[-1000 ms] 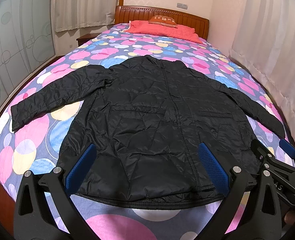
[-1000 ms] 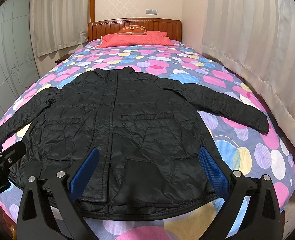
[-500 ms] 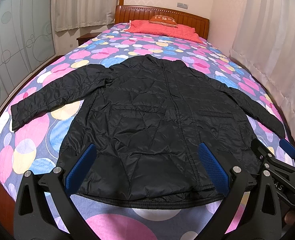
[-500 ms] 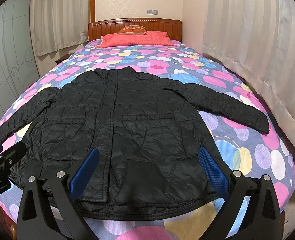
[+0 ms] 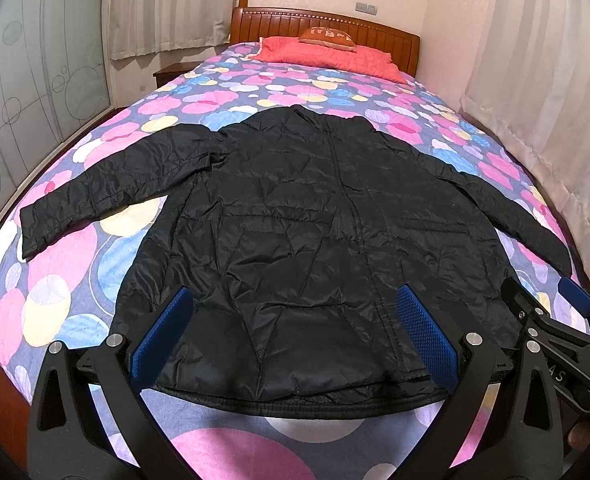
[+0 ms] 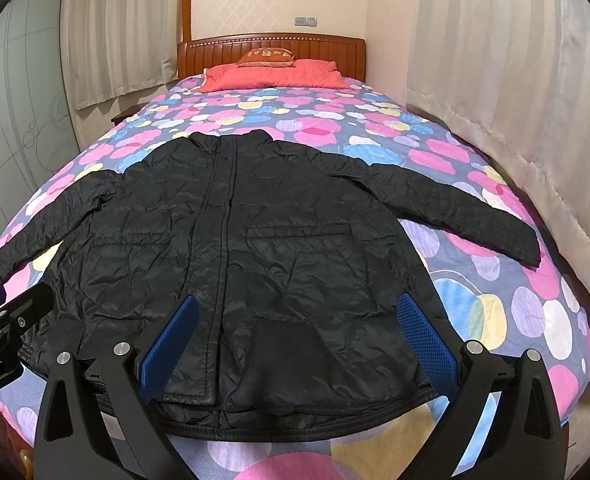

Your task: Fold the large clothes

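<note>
A black quilted jacket [image 5: 315, 232] lies flat and face up on the bed, zipped, both sleeves spread out to the sides; it also shows in the right wrist view [image 6: 255, 256]. My left gripper [image 5: 295, 312] is open and empty, hovering above the jacket's hem on its left half. My right gripper [image 6: 295, 320] is open and empty above the hem on its right half. The right gripper also shows at the right edge of the left wrist view [image 5: 551, 320]. The left gripper shows at the left edge of the right wrist view [image 6: 3, 312].
The bed [image 5: 55, 300] has a cover with pink, blue and yellow circles. A red pillow [image 5: 327, 54] and wooden headboard [image 5: 375, 32] are at the far end. Curtains [image 6: 515, 80] hang along the right side. A nightstand [image 5: 171, 72] stands at the far left.
</note>
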The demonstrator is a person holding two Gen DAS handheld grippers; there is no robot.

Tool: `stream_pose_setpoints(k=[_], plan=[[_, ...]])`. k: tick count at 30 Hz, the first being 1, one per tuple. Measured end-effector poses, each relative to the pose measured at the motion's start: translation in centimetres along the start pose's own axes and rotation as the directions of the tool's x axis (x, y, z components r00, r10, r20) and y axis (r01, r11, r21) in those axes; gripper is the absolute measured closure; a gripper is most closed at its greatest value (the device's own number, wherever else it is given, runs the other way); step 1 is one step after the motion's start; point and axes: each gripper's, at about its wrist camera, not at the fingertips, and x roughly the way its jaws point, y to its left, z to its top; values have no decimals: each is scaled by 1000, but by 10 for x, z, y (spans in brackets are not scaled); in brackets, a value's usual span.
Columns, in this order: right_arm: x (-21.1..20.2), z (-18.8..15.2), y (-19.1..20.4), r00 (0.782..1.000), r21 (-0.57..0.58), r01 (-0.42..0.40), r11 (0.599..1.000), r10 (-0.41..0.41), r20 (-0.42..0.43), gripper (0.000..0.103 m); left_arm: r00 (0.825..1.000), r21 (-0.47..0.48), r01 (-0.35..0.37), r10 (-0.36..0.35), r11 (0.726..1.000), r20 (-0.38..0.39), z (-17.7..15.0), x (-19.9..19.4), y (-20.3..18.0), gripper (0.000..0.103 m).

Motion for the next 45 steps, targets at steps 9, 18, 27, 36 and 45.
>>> stream_pose_setpoints(k=[9,18,27,36,45], plan=[[15,-5,2,1000,7,-7,1000,7,-20,4,1000,12,-1,2,1000,-19,-1,16,-4,2],[47,-3,-21,997,70,-2,998,7,-77,4,998,14,-2,3,1000,-61,8,45,4,2],[91,-6,-68,987,217,-34,976,66,-143,64,990,-122,19,-36,992,-134,16,90,39,51],[106,4,-183,998,458,60,887,-43,-48,26,993,-230,-70,45,971,-112,34,110,73,4],[158,-16,-332,987,787,118,606,-156,-28,38,973,-351,-208,157,913,-170,31,127,109,4]])
